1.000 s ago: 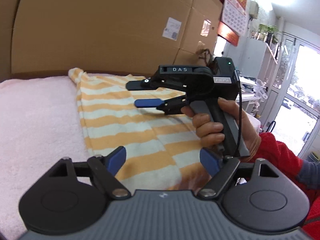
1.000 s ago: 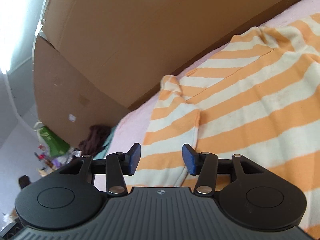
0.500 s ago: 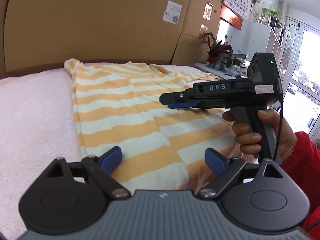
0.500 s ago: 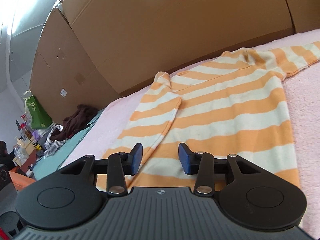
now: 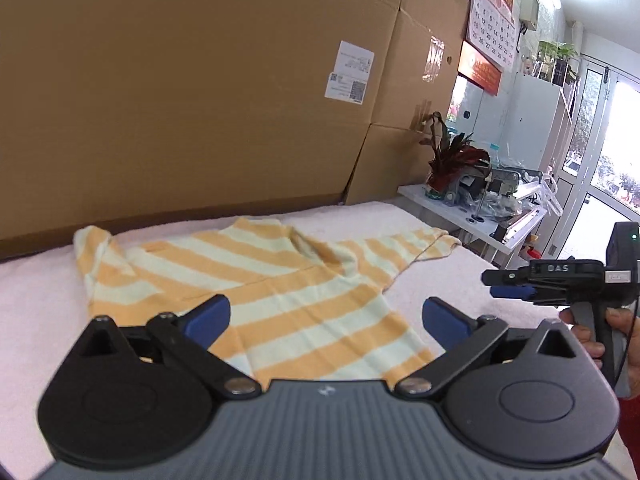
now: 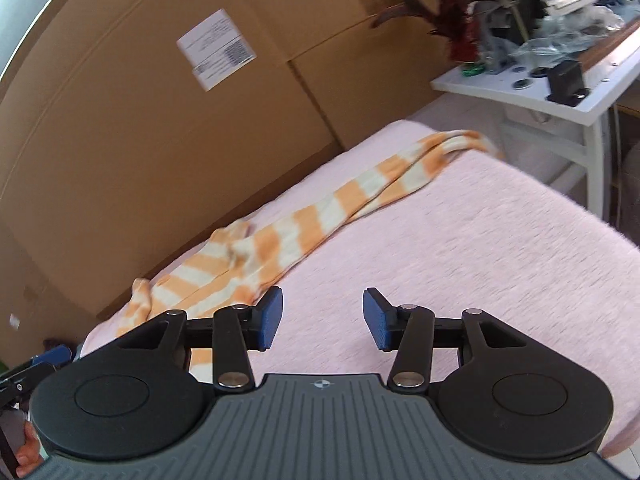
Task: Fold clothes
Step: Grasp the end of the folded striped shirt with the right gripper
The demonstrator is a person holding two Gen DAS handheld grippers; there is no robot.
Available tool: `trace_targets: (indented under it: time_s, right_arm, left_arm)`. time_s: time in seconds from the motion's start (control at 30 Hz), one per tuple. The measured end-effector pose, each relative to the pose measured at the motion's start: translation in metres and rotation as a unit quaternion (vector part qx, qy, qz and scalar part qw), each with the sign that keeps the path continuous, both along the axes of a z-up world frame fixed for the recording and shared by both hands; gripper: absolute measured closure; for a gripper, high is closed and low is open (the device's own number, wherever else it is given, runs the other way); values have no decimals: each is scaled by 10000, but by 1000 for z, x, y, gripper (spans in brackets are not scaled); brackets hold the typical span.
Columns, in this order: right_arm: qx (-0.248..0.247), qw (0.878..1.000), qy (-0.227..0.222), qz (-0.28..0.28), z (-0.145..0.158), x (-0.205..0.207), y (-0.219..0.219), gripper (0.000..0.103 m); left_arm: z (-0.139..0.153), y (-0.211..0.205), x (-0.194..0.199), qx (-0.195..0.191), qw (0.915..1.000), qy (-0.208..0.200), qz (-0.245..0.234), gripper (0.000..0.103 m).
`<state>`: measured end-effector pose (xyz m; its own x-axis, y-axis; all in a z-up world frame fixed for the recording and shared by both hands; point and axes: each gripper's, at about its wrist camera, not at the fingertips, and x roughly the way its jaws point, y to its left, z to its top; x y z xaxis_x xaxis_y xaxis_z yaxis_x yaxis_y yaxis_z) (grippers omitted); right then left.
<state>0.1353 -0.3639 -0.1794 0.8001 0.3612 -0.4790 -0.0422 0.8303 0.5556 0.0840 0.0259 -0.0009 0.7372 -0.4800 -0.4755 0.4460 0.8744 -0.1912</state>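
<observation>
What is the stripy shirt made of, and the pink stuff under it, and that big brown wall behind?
The stripy shirt looks like soft knit cloth, likely cotton: matte, and it wrinkles. The pink cover looks like fuzzy terry or fleece, with a nubbly pile. The brown wall is corrugated cardboard: dull brown boxes with seams and a stuck-on paper label.

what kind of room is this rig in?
Probably a lived-in home or small shop room, not a lab: wall calendar, potted plant on a cluttered white side table, stacked cardboard boxes, glass doors.
</observation>
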Motion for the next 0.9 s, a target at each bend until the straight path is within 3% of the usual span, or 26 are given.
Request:
trace_targets:
  time_s: [0.23, 0.3, 0.4, 0.5, 0.6, 0.7, 0.73, 0.77, 0.9]
  right_arm:
    - [117, 9970, 186, -735, 16, 50, -40, 58]
    - [11, 9960, 204, -871, 19, 69, -40, 57]
    - [40, 9935, 349, -1086, 14, 102, -39, 57]
    - [75, 9898, 606, -1287, 1, 134, -36, 57]
    - [104, 9887, 625, -1358, -9, 154, -33, 59]
    - [-62, 9868, 578, -1509, -12, 166, -30, 69]
    - [-122, 9861, 562, -1560, -13, 169, -29, 87]
    - [-242, 9850, 597, -1603, -13, 174, -29, 99]
    - [-116, 9861, 420, -1605, -10, 172, -31, 99]
  left_arm:
    - [-47, -53, 89, -129, 9986, 505, 124, 7]
    - [-64, -60, 95, -223, 9978, 618, -53, 9]
    - [-62, -55, 87, -327, 9980, 345, -408, 16]
    - [-66, -49, 94, -526, 9954, 629, -504, 26]
    - [-67, -44, 98, -764, 9930, 735, -514, 23]
    - [-67, -46, 97, -825, 9916, 764, -646, 7]
    - [-67, -47, 96, -800, 9916, 755, -682, 5]
    - [-67, -49, 95, -768, 9918, 745, -696, 4]
    - [-68, -47, 97, -837, 9912, 766, -686, 4]
